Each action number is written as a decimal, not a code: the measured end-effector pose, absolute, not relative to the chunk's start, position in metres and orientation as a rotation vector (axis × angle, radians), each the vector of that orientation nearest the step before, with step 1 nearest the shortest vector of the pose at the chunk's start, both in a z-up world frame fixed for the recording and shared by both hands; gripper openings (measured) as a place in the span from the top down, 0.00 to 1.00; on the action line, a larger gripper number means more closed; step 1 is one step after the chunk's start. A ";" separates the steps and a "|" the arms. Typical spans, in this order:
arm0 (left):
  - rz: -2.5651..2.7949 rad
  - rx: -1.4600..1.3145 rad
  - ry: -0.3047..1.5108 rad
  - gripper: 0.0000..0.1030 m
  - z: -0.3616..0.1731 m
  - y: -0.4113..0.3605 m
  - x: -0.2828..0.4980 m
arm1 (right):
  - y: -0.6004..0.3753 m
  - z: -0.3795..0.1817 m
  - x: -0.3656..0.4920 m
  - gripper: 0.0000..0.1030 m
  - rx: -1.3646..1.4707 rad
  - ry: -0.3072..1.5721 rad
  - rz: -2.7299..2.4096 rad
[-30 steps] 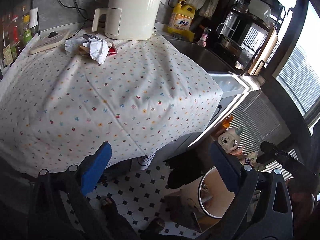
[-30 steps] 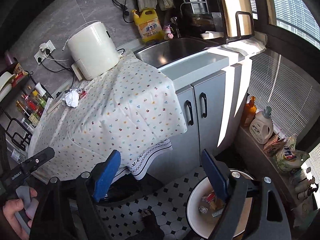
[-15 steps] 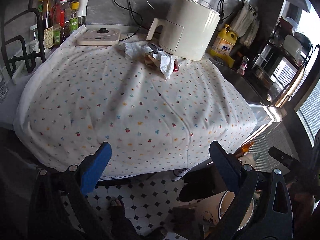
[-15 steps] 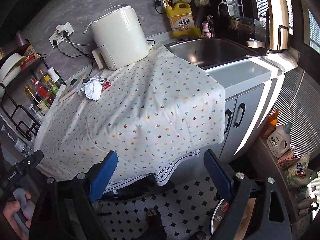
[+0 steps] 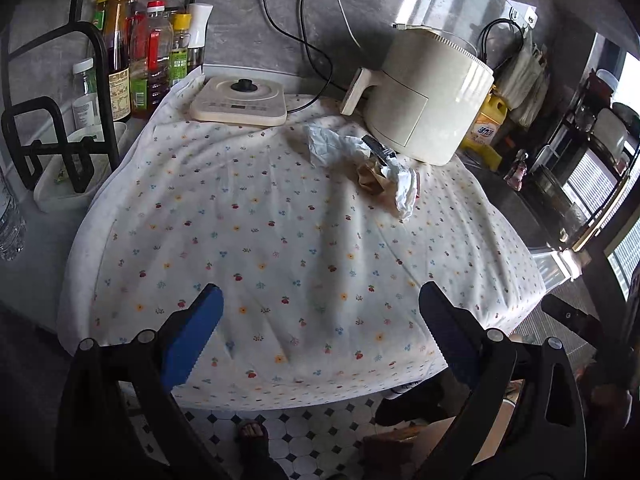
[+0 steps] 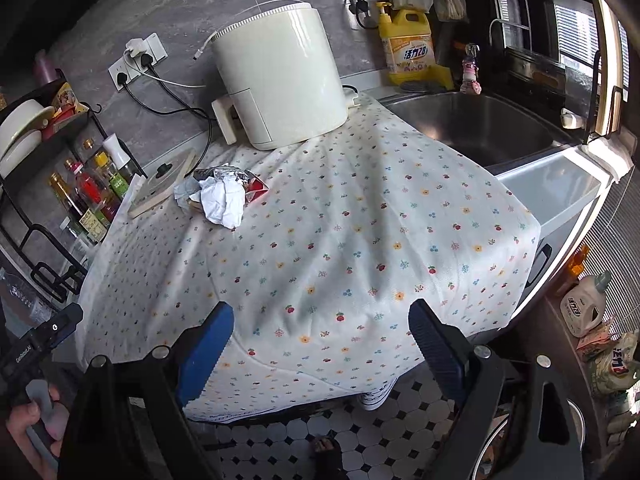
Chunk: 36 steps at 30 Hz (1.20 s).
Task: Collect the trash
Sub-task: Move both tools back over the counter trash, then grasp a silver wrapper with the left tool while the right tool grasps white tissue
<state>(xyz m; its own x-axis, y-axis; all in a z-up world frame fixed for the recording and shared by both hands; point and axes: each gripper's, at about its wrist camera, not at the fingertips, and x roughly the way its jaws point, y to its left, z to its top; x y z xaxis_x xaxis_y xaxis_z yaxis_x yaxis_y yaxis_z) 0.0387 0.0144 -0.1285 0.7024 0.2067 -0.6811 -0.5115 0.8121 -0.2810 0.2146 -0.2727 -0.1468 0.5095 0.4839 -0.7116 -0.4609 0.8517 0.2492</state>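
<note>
A pile of trash (image 5: 372,166) lies on the flowered tablecloth (image 5: 280,264) beside the cream air fryer (image 5: 428,108): crumpled white paper, brown paper, foil and a red wrapper. It also shows in the right wrist view (image 6: 222,196). My left gripper (image 5: 320,332) is open and empty, over the near edge of the table, well short of the pile. My right gripper (image 6: 320,340) is open and empty, also over the near edge.
A flat cream appliance (image 5: 240,106) sits at the back left, a rack of bottles (image 5: 140,60) beyond it. The sink (image 6: 472,128) and a yellow detergent jug (image 6: 408,50) are to the right. Tiled floor (image 6: 360,440) lies below the table's edge.
Both grippers have risen and swung from the floor and bin toward the table top. The trash pile now sits nearer the middle of both views. Both stay open.
</note>
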 end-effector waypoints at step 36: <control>0.127 -0.500 0.724 0.38 -0.150 0.106 0.200 | -0.136 -0.154 0.290 0.45 0.091 0.966 0.636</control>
<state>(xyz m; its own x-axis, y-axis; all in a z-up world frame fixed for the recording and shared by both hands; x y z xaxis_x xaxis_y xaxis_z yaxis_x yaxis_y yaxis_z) 0.1998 0.1061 -0.1502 0.7469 -0.0589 -0.6623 -0.2801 0.8755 -0.3937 0.2902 -0.1361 -0.1538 0.4029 0.5419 -0.7376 -0.4638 0.8156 0.3459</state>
